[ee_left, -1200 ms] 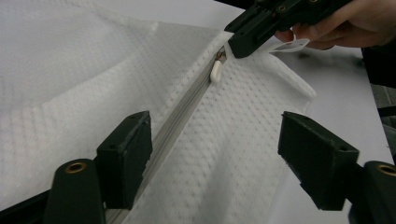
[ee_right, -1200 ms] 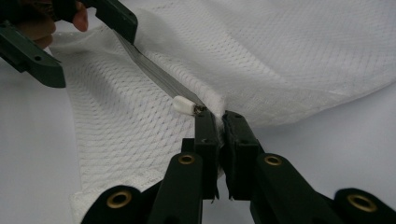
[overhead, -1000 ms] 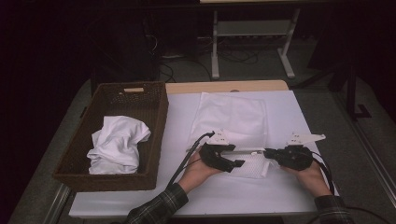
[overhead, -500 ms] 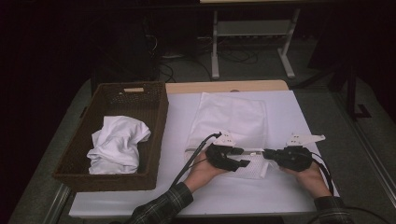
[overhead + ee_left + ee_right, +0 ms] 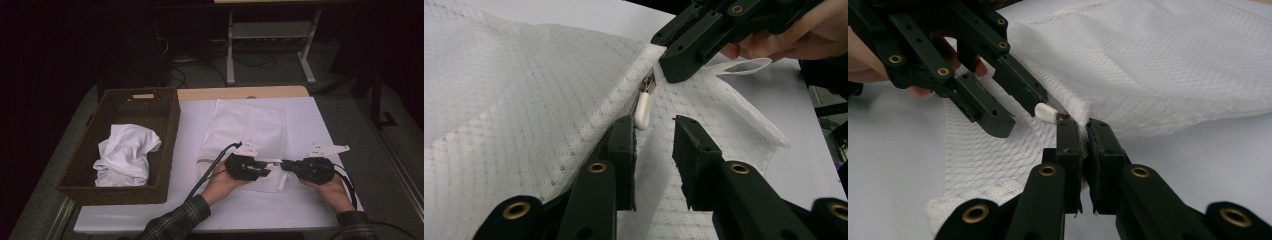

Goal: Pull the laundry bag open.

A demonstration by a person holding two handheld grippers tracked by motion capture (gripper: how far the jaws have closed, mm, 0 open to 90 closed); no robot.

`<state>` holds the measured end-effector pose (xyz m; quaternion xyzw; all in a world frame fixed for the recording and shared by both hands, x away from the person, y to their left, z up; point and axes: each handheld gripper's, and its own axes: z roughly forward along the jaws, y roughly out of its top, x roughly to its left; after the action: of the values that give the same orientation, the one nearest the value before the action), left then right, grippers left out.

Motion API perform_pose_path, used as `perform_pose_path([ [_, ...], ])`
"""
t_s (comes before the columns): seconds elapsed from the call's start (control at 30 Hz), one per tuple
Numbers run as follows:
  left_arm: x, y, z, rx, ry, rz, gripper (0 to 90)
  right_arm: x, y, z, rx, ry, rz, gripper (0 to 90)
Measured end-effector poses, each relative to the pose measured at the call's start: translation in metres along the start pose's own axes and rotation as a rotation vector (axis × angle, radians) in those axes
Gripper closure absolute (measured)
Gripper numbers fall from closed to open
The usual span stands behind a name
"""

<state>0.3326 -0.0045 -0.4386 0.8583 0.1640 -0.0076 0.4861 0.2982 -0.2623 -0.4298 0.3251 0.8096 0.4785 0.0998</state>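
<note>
A white mesh bag (image 5: pixel 250 125) lies flat on the table, its zipper end toward me. My right gripper (image 5: pixel 1083 127) is shut on the bag's edge (image 5: pixel 1173 65) at the end of the zipper. My left gripper (image 5: pixel 654 125) faces it from the left. Its jaws have just been closing but still stand apart. The white zipper pull (image 5: pixel 642 110) lies at the tip of one jaw, not pinched. In the right gripper view the pull (image 5: pixel 1046 112) rests beside the left gripper (image 5: pixel 1023 117). From above, the left gripper (image 5: pixel 267 170) and the right gripper (image 5: pixel 286 166) nearly meet tip to tip.
A dark wicker basket (image 5: pixel 170 130) stands at the table's left with a crumpled white cloth (image 5: pixel 125 155) inside. A white sheet covers the table (image 5: pixel 190 130). A loop tab of the bag (image 5: pixel 744 66) hangs near the right hand. A metal stand (image 5: pixel 270 35) is on the floor behind.
My left gripper has edged right toward the right one and its jaws have narrowed around the zipper pull. The right hand and the bag have stayed put.
</note>
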Motion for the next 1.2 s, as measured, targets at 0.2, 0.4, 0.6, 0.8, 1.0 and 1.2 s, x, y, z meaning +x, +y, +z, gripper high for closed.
perform_pose_path([
  [0.2, -0.0011, 0.0017, 0.0024, 0.002, -0.006, 0.001, 73.4, 0.0014, 0.0006, -0.0004, -0.004, 0.004, -0.005, 84.4],
  [0.4, -0.0006, 0.0029, 0.0058, 0.002, -0.009, -0.009, 75.4, 0.0025, 0.0010, -0.0006, -0.003, 0.007, -0.006, 84.4],
  [0.6, -0.0008, 0.0042, 0.0082, -0.005, -0.012, -0.025, 77.7, 0.0054, 0.0023, -0.0006, -0.009, 0.011, -0.012, 84.4],
  [0.8, -0.0008, 0.0052, 0.0095, -0.013, -0.010, -0.023, 79.3, 0.0074, 0.0034, -0.0006, -0.015, 0.015, -0.018, 84.4],
  [1.0, 0.0015, 0.0048, 0.0097, -0.025, -0.016, -0.048, 82.0, 0.0083, 0.0033, -0.0010, -0.014, 0.015, -0.018, 84.4],
  [1.2, 0.0034, 0.0043, 0.0090, -0.021, -0.019, -0.072, 84.9, 0.0088, 0.0033, 0.0000, -0.008, 0.016, -0.025, 84.4],
])
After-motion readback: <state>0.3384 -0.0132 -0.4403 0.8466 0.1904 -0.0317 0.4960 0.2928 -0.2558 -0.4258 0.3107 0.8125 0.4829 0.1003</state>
